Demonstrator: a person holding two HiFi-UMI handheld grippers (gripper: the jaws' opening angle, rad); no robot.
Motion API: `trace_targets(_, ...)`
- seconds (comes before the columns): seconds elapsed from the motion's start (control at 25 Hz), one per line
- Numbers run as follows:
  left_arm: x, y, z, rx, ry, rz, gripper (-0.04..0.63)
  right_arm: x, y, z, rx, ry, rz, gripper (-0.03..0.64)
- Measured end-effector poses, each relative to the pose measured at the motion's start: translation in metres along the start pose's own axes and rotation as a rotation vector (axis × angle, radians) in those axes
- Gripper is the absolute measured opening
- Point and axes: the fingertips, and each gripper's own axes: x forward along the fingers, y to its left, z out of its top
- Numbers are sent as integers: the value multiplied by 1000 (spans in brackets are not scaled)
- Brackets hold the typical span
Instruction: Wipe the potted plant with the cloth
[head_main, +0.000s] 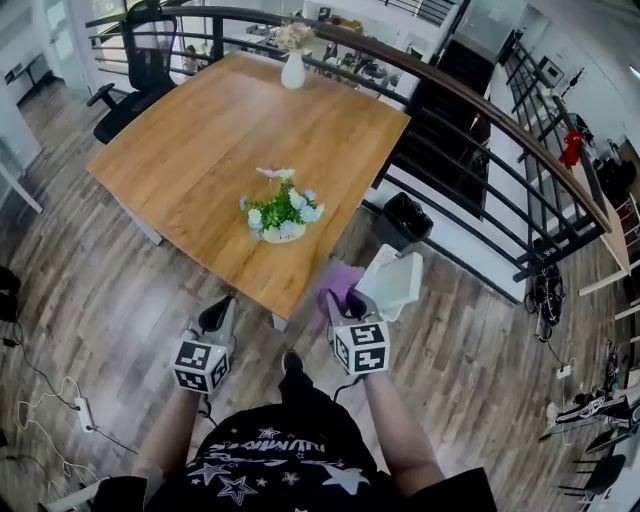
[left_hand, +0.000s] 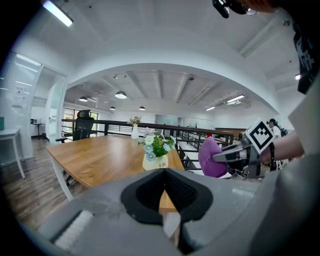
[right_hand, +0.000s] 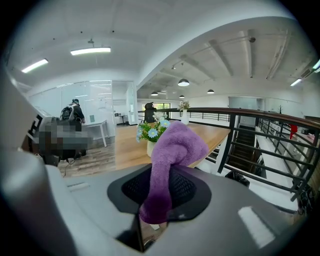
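Observation:
A small potted plant (head_main: 283, 213) with blue and white flowers in a cream pot stands near the near edge of the wooden table (head_main: 200, 140); it also shows in the left gripper view, potted plant (left_hand: 157, 152), and in the right gripper view, potted plant (right_hand: 151, 132). My right gripper (head_main: 345, 299) is shut on a purple cloth (right_hand: 167, 160), cloth (head_main: 340, 285), held off the table's near corner, to the right of the plant. My left gripper (head_main: 222, 310) is shut and empty, in front of the table edge; its closed jaws (left_hand: 164, 172) point at the plant.
A white vase with flowers (head_main: 292, 60) stands at the table's far edge. A black office chair (head_main: 140, 70) is at the far left. A railing (head_main: 480, 150) and a black bin (head_main: 405, 220) lie to the right. A white square stool (head_main: 395, 280) sits beside my right gripper.

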Motion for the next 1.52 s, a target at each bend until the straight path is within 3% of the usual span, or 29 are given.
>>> trace_targets(0.36, 68, 11, 3, -11, 73, -21, 22, 55, -42, 13, -6, 46, 42, 87)
trace_targets(0.48, 88, 11, 1, -11, 98, -34, 68, 73, -54, 14, -11, 60, 62, 87)
trace_targets(0.68, 111, 18, 7, -1, 97, -11, 84, 105, -72, 25, -33, 68, 104, 87)
trace_targets(0.96, 141, 21, 4, 33, 135, -49, 327, 142, -85, 32, -70, 92, 161, 86)
trace_targets(1.2, 157, 28, -2, 81, 169, -41, 388, 159, -84, 30, -80, 112, 199, 87)
trace_targets(1.52, 185, 35, -14, 126, 249, -131, 414, 176, -80, 15, -40, 203, 228, 87)
